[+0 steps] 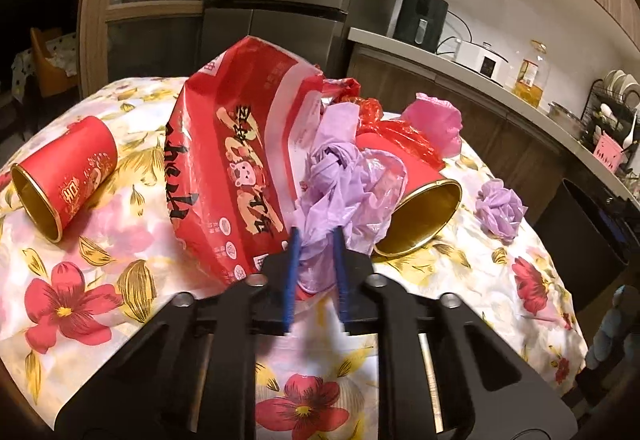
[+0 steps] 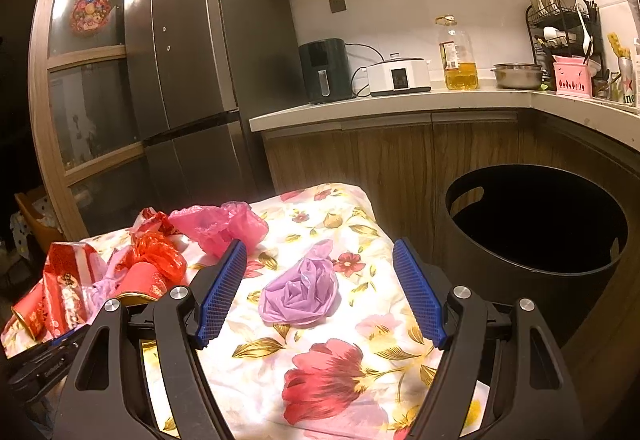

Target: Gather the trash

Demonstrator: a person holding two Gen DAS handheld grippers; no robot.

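Nearest me, my left gripper (image 1: 316,240) pinched the lilac bag (image 1: 344,180); my right gripper (image 2: 320,288) stood spread around a lilac wad (image 2: 300,296). At two o'clock waited the black bin (image 2: 536,224). Little looked done: red packet (image 1: 236,160), two red cups (image 1: 64,176), pink bag (image 2: 220,224) remained on the table (image 2: 360,320).

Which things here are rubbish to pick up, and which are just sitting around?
For the job:
- purple bag, pinched in the left hand-held gripper
- purple wad, ahead of the open right hand-held gripper
- pink bag
- red packet
- two red cups
- black bin

Just there:
- fridge
- oil bottle
- dish rack
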